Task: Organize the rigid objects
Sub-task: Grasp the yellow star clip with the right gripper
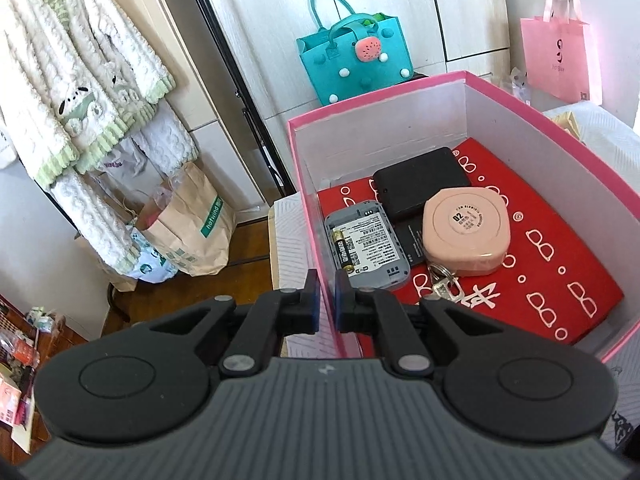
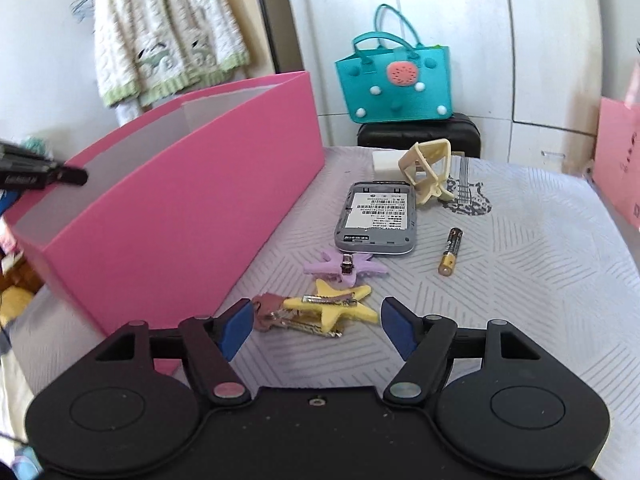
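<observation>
"D2" on pink round case, "hotwind" (partly hidden) on paper bag

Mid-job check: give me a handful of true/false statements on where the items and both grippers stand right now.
1. The pink box holds a pink round case. True.
2. The right gripper is clamped on the yellow star clip. False: its jaws stand open, with the clip between them.
3. A battery lies on the cloth outside the box. True.
4. The left gripper is wide open. False: it is shut, at the box's near wall.
5. The purple clip is already boxed. False: it lies on the cloth.
</observation>
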A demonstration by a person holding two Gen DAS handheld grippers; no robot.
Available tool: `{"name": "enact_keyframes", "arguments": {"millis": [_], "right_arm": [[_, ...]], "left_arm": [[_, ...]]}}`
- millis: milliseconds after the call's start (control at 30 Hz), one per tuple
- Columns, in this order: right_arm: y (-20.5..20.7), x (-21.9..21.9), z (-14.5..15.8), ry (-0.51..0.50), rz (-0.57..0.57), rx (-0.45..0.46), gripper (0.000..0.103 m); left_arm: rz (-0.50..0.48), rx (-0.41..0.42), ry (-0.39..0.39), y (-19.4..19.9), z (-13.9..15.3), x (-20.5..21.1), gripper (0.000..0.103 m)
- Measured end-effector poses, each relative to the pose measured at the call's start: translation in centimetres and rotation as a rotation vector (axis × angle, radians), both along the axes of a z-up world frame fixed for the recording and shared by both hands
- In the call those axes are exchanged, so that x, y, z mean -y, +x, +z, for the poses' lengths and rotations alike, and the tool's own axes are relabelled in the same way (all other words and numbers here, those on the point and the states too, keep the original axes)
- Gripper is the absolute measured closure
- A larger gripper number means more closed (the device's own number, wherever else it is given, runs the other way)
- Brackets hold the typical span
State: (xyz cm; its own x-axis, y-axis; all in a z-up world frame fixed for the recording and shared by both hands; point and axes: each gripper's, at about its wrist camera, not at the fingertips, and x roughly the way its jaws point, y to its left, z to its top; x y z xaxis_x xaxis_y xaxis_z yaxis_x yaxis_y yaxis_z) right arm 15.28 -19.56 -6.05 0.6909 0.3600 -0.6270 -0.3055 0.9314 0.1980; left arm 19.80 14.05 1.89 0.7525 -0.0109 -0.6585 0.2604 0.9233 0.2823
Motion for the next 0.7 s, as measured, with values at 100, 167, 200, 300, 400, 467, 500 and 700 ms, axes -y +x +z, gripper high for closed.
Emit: {"name": "enact_keyframes", "arguments": {"millis": [100,167,200,300,400,467,500,700], "right_arm": [[0.5,0.7,-0.4,0.07,-0.094,-0.005,0.028],[0.7,1.2,-0.5,0.08,-0.119,-0.013,0.033],[0.7,1.1,-0.5,0.077,-0.119,-0.01,0.037],[0.5,0.6,-0.6,0.057,-0.085,-0.006,0.046],[0.1,0.2,-0.4,0.018,-0.063,0.009,0.054],[-0.1,0.4,-0.4,0.026,-0.052,-0.003,0.058],[-0.2,0.5,-0.5,0.022,-0.048,-0.012,0.065],[-0.5,1.0,-0.4,0.013,-0.024,-0.015,0.067]], "left_arm": [[0.0,-0.001,-0.004,-0.3,0.0,0.0,0.095],[-0.001,0.004,-0.006,-0.5,-0.1,-0.1,0.095],[-0.001,0.003,-0.009,-0.6,-0.1,-0.1,0.095],[0.0,-0.004,-0.028,-0.7,-0.1,-0.4,0.095],[0.0,-0.008,-0.033,-0.7,-0.1,-0.4,0.095],[-0.001,-0.009,-0.031,-0.8,-0.1,-0.4,0.095],[-0.002,-0.008,-0.03,-0.8,-0.1,-0.4,0.095],[0.002,-0.011,-0.04,-0.8,0.1,-0.5,0.095]]}}
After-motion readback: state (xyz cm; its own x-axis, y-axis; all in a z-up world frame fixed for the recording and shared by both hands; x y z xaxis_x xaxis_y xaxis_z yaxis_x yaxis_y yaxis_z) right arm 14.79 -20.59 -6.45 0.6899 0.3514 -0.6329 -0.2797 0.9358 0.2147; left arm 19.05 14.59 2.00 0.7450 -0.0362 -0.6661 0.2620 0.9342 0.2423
